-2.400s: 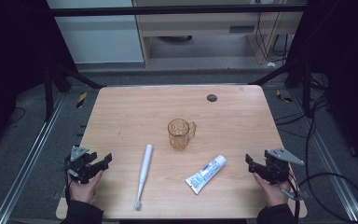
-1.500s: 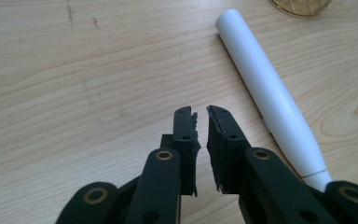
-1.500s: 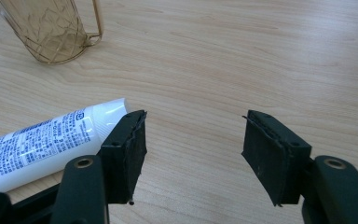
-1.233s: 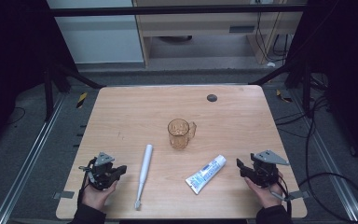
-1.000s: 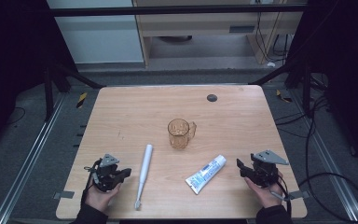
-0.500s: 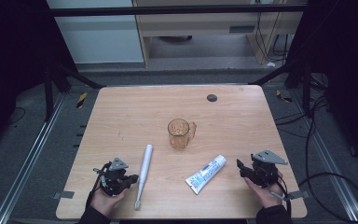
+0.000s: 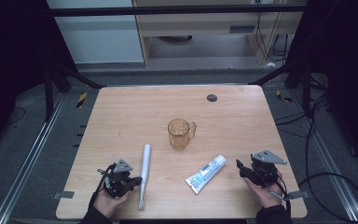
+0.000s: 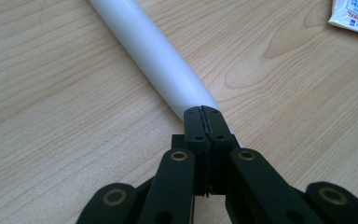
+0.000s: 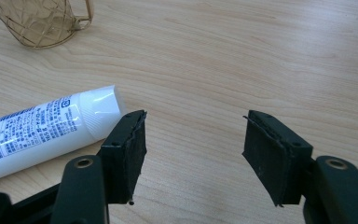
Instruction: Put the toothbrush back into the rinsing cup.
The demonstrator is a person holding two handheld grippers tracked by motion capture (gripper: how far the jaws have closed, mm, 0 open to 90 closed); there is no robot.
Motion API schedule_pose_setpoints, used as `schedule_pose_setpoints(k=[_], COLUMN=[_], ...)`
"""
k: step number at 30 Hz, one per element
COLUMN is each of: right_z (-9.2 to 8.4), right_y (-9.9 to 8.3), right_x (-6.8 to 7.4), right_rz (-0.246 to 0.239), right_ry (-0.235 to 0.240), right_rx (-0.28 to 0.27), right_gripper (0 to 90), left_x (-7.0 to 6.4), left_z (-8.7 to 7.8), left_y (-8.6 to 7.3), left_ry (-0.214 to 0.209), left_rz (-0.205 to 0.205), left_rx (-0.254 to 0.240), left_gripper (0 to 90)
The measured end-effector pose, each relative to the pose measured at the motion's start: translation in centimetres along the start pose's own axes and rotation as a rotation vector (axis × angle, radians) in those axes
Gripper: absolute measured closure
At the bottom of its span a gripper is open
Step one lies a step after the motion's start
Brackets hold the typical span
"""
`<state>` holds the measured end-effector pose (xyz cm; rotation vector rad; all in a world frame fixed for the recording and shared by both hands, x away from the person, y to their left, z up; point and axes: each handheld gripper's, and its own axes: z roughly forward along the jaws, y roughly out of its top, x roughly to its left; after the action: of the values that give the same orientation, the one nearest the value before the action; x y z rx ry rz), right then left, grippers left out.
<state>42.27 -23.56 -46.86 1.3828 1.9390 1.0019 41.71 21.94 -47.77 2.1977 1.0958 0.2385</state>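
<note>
Wood-grain table (image 7: 135, 112): left gripper (image 8: 204, 122) pinched closed over smooth white toothbrush (image 8: 151, 58); right gripper (image 9: 193, 149) gapes empty beside glossy toothpaste tube (image 9: 42, 133).

A matt, pale wood-grain table (image 7: 242, 126) is seen. Beside the clear amber plastic mug (image 7: 181, 134), a smooth white plastic toothbrush (image 7: 144, 170) and a glossy printed tube (image 7: 206, 173) are laid.

blue print on toothpaste tube (image 9: 37, 133) unreadable
</note>
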Motion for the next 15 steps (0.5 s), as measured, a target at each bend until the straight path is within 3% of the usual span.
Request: schedule_pose_setpoints(k=[15], right_z=[0.3], right_y=[-0.1], right_x=[0.0], right_rz=[-0.005], right_ry=[0.009], right_rx=[0.006], right_gripper=[38.1], left_x=[-1.2], left_z=[0.8], left_y=[0.2], left_ry=[-0.016], left_rz=[0.043], left_rx=[0.013], left_gripper=[89.5])
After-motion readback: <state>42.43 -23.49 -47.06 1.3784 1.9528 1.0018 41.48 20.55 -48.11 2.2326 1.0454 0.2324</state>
